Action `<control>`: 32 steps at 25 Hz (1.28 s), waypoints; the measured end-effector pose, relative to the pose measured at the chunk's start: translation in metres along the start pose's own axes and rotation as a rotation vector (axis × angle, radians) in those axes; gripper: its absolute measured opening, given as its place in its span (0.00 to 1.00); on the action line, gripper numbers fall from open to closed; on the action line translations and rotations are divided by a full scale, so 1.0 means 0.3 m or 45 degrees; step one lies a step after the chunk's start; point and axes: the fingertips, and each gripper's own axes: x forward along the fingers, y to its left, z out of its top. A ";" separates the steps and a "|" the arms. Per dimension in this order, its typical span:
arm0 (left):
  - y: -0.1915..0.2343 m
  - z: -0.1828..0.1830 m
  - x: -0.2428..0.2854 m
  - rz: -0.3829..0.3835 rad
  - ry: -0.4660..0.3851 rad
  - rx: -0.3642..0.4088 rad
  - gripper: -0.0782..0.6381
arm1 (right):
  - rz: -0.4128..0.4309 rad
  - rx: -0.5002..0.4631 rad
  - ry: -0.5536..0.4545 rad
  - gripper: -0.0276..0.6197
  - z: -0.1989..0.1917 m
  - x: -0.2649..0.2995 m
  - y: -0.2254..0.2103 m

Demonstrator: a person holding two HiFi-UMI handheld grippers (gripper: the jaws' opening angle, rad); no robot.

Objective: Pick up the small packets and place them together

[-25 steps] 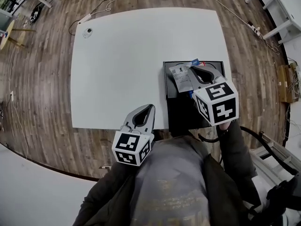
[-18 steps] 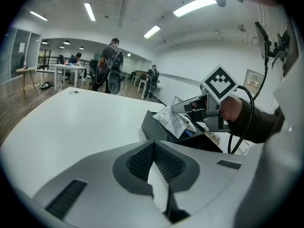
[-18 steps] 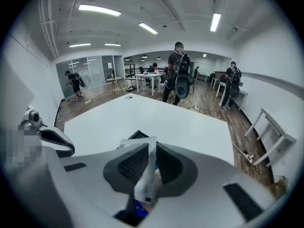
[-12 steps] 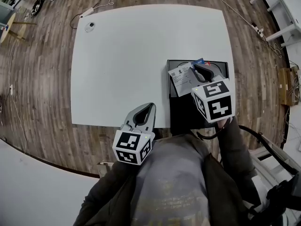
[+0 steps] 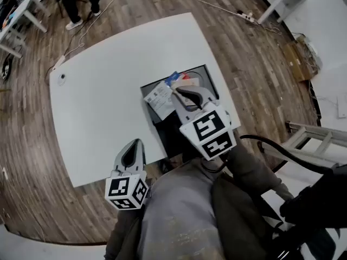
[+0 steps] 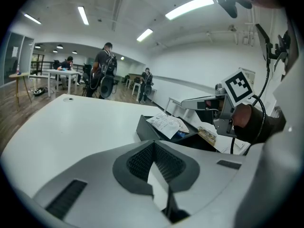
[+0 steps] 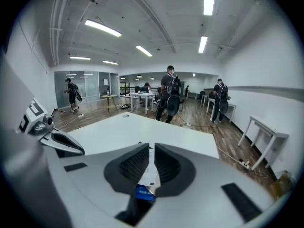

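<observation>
Head view first: the right tongs (image 5: 179,92) hang over the black tray (image 5: 171,135) on the right side of the white surface (image 5: 108,85). Their tips point away from the person and meet the white packet (image 5: 158,98). That packet lies over the tray's left corner, with a blue packet (image 5: 172,79) and a few more just beyond it. The left tongs (image 5: 134,144) sit at the surface's near edge, well apart from the tray, so the right hand is plainly the nearer one.

Left gripper view now: these tongs are pressed together with nothing in them. The tray lies ahead and to the right, and the white packet is draped over its rim.

Right gripper view: the tongs have just been opening a touch. They stand narrow, pinching the white packet, and a patch of blue shows below it.

My read is that the other packets lie right past the tips, so the carry is short and straight ahead.
</observation>
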 end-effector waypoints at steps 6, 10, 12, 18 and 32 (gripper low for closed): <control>-0.137 0.072 0.011 -0.111 -0.033 0.102 0.11 | -0.053 -0.097 -0.177 0.05 0.062 -0.184 0.017; -0.160 0.074 -0.005 -0.177 -0.057 0.161 0.11 | -0.063 -0.124 -0.234 0.05 0.062 -0.233 0.088; -0.172 0.074 -0.020 -0.202 -0.066 0.175 0.11 | -0.090 -0.130 -0.243 0.05 0.060 -0.261 0.104; -0.170 0.039 -0.088 -0.231 -0.096 0.203 0.11 | -0.034 -0.037 -0.334 0.05 0.046 -0.328 0.203; -0.180 0.109 -0.211 -0.163 -0.264 0.396 0.11 | 0.226 0.345 -0.383 0.05 -0.022 -0.336 0.332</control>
